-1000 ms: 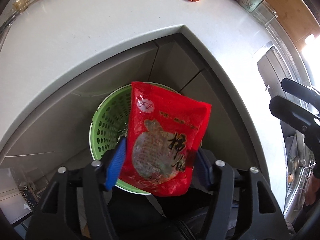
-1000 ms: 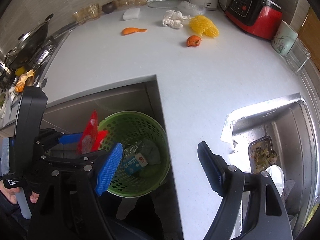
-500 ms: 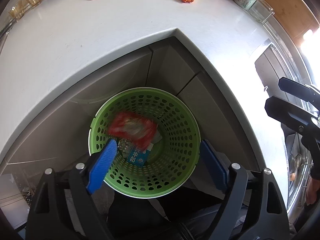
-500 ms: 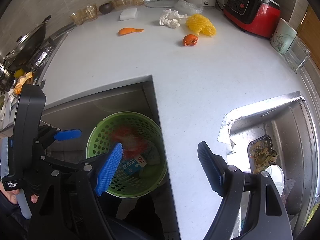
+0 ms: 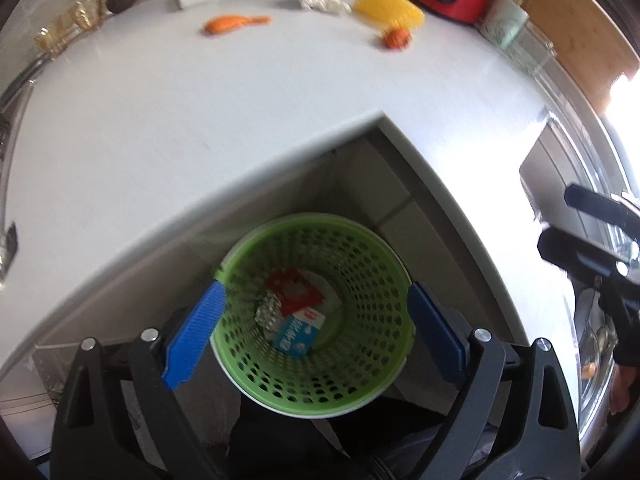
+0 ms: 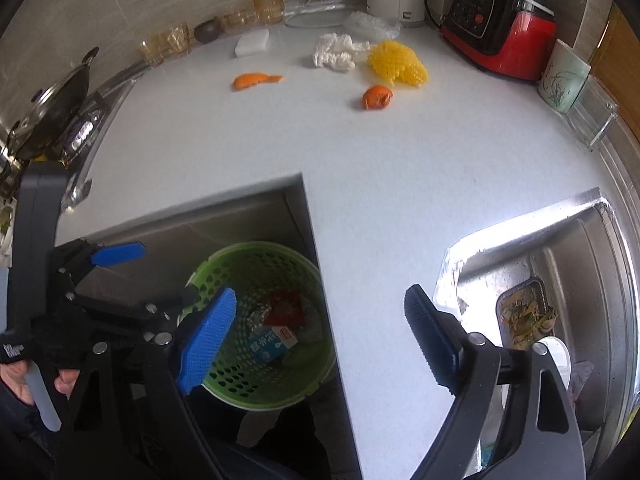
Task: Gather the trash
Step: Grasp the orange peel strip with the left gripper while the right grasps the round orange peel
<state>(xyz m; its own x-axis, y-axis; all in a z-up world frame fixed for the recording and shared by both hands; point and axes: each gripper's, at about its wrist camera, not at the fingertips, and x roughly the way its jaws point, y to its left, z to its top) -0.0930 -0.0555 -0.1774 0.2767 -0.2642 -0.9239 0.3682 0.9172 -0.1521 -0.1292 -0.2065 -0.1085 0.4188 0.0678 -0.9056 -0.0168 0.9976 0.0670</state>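
Left claw (image 5: 314, 330) spread and empty, jaws just opening over your green perforated plastic bin (image 5: 372, 380); red snack packet (image 5: 294, 292) in, orange peel (image 6: 256, 80) left on white desk (image 6: 280, 140).

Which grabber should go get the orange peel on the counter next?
Probably the right gripper: it is open, empty, and faces the counter with the curled peel ahead. The left gripper, jaws just opened and empty, hangs over the green basket.

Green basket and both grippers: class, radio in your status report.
Left gripper open, jaws just widened, nothing between them. Right gripper open, empty. Red packet inside green basket. Orange peel and yellow mesh on counter, unobstructed.
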